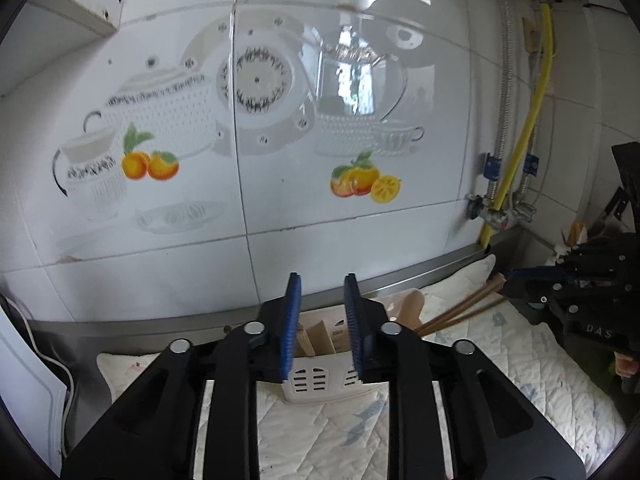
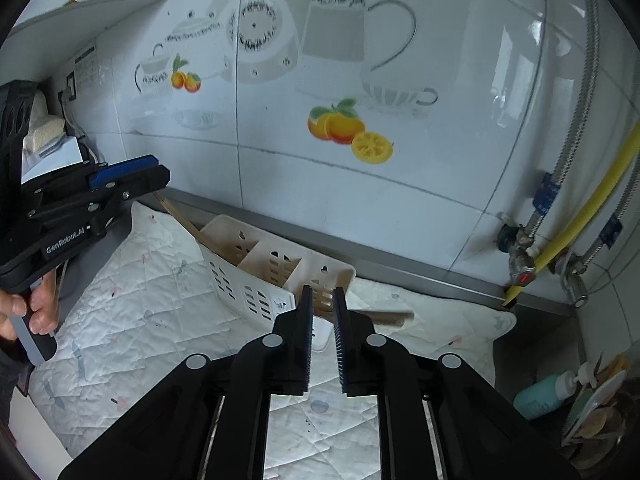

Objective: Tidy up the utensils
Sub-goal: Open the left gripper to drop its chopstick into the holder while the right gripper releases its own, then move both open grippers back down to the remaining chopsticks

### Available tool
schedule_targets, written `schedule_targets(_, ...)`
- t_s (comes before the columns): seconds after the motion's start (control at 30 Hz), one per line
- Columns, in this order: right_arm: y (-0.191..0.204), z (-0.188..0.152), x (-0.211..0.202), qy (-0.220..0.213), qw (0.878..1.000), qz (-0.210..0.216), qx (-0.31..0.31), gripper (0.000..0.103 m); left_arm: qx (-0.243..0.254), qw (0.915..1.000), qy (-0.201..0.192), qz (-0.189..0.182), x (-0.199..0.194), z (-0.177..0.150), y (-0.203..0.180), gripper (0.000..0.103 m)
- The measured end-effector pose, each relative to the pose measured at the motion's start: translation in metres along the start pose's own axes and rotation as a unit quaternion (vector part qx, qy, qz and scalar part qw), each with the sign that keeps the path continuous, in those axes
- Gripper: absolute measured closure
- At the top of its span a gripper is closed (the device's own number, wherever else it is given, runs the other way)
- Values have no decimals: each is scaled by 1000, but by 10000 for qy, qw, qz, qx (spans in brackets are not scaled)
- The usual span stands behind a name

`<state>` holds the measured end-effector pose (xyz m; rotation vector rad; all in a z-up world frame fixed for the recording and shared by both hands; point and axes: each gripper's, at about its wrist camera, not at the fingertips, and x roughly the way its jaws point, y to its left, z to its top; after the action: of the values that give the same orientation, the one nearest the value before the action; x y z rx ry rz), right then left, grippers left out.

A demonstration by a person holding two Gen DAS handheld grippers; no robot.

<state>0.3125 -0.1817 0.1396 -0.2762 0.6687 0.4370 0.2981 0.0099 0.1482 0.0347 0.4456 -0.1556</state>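
A white slotted utensil caddy (image 2: 276, 272) lies tilted on the quilted mat (image 2: 152, 280) by the wall, with wooden sticks (image 2: 180, 216) poking out of its left compartment. My left gripper (image 1: 323, 316) hangs just in front of the caddy (image 1: 316, 380), open, with nothing between its blue pads. A wooden spoon (image 1: 412, 304) and chopsticks (image 1: 460, 312) lie on the mat right of the caddy, reaching toward my right gripper (image 1: 512, 280). In its own view the right gripper (image 2: 323, 312) stands over a slotted wooden utensil (image 2: 324, 304), jaws a narrow gap apart and gripping nothing.
A tiled wall (image 2: 360, 184) with a steel ledge runs behind the mat. Pipes, valves and a yellow hose (image 2: 580, 216) fill the right corner. A teal bottle (image 2: 540, 396) and dishes sit lower right. A person's hand (image 2: 36, 308) holds the left gripper (image 2: 160, 174).
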Motion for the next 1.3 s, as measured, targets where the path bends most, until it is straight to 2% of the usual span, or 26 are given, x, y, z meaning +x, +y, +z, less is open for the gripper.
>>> schedule_targets(0.07,2,-2,-13,-97,10000,-17,4,86,-23,10000,-87,-21,-13,0,-1,76)
schedule_targets(0.2,9,-15,-38,-281,9996,-4,26,84,-95,9996,-243,-140,-43,-8,-6,64)
schedule_targets(0.3,17,-36,-56,-402,9992,44,54,80,-60,9994,-292,-150,-66,-26,-13,55)
schedule_targets(0.4,28,-63,-66,-427,9989,163,105,80,-109,9994,-256,-217,-86,-49,-17,51)
schedule_targets(0.53,47,-104,-75,-425,9988,212,106,79,-231,9991,-238,-248,-109,-80,-19,38)
schedule_targets(0.73,73,-167,-75,-320,9991,235,159,79,-307,9994,-41,-177,-129,-137,-21,34)
schedule_targets(1.0,104,-242,-63,-17,9994,180,293,79,-736,9952,565,-319,-128,-215,-14,34)
schedule_targets(1.2,121,-281,-52,136,9987,116,484,79,-706,9921,896,-515,-127,-255,-19,36)
schedule_targets(1.3,123,-293,-47,196,9972,186,697,81,-600,9913,1033,-550,-127,-270,-25,41)
